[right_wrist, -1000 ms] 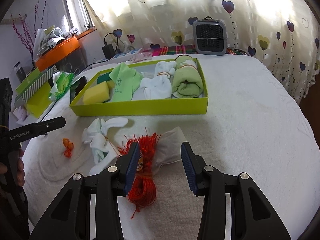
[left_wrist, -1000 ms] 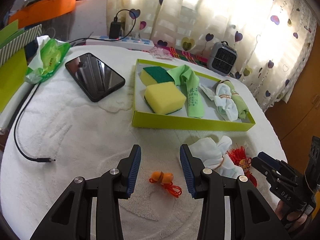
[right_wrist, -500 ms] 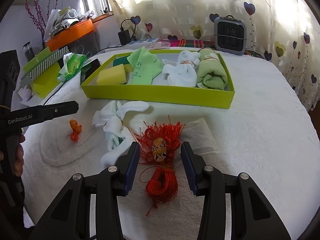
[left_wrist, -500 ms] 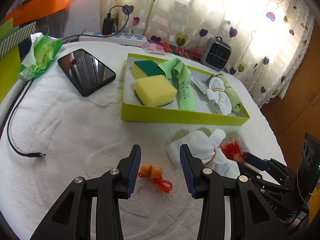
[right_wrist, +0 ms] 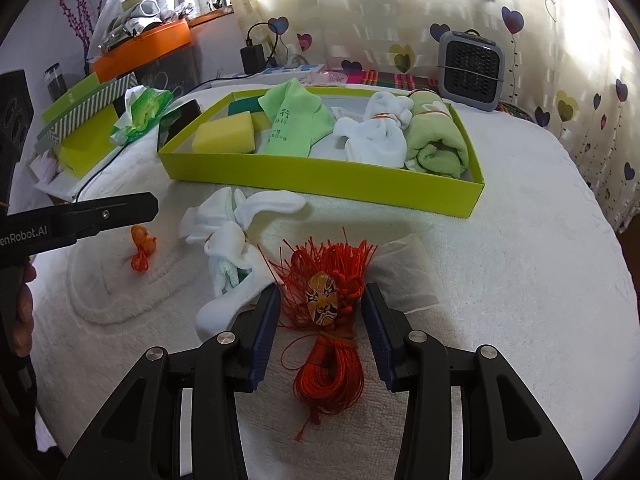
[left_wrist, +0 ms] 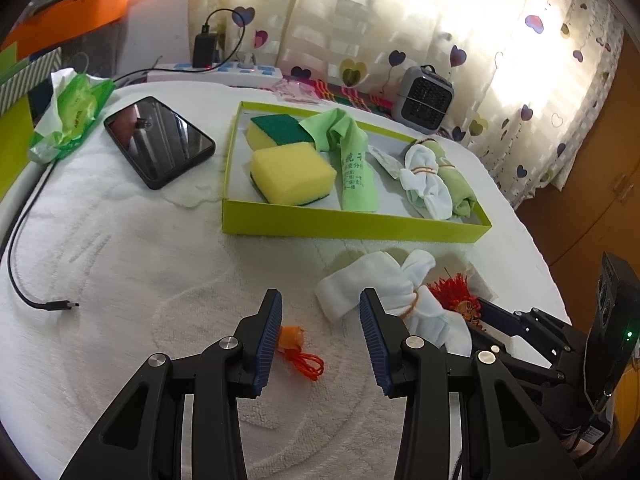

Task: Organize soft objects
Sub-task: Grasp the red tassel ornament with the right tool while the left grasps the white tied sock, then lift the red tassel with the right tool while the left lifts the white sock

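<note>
My right gripper (right_wrist: 318, 312) has settled over the red tasselled cord ornament (right_wrist: 326, 320); jaws closing, pads not yet pressing. Left gripper (left_wrist: 320, 334) open, empty. Grasp imminent.

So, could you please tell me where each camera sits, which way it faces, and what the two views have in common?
Left wrist: sits on the left tongs, looking forward and down over the orange charm toward the green tray; its own fingers show, and the right tongs at lower right.
Right wrist: sits on the right tongs, closing around the red tassel, facing the tray; the left tongs and a hand show at left.
Shared: tray, charm, white socks, tassel, heater.
</note>
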{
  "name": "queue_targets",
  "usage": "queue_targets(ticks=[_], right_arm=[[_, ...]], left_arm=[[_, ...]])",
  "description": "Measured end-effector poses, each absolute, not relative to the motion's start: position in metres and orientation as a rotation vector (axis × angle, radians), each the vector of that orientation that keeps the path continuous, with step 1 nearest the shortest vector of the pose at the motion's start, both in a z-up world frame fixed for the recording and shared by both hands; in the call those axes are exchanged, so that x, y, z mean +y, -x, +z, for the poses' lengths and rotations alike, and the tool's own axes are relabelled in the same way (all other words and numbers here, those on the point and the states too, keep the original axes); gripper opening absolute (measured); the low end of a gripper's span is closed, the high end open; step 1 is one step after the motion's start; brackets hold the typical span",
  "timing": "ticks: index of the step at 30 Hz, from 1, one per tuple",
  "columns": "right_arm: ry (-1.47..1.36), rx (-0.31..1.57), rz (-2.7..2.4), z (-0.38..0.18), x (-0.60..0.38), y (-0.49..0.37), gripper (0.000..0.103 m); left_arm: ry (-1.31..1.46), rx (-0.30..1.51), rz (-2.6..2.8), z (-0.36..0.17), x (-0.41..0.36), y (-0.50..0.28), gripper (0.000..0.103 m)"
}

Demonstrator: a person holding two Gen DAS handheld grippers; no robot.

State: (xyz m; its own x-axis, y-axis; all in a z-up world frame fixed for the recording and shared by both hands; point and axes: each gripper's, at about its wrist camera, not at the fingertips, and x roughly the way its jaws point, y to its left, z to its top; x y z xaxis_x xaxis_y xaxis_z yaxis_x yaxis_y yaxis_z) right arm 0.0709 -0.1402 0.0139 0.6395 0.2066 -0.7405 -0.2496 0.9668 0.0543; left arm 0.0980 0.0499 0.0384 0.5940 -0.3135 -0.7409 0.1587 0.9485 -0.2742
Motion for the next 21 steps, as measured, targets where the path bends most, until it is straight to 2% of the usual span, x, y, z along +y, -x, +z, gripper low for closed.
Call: queue_targets(ticks=[3,6,13,19,21], right_arm=[[0.053,0.833,0.242,0.014,-0.143,-0.07,0.027],[0.04,0.832,0.235,0.015,-0.147,-0.07,0.023],[0.016,0.813,0.247,0.017,-0.149,-0.068,0.021],[-0.017,0.776,0.261,0.023,-0.154,-0.062,0.018],[-0.031,0.769,0.264,0.025,-0.157,-0.06,0.018]], left_arm=[[0.181,0.901,-0.287,0.038,0.045,-0.098,0.039],[0.172,0.909,-0.294,0.037,0.039,-0.097,0.039],[0.169,0.921,-0.307,0.036,0.03,-0.096,0.04],[0.187,0.932,-0.33,0.035,0.019,-0.095,0.045],[0.184,0.937,-0.337,0.036,0.014,-0.095,0.05]])
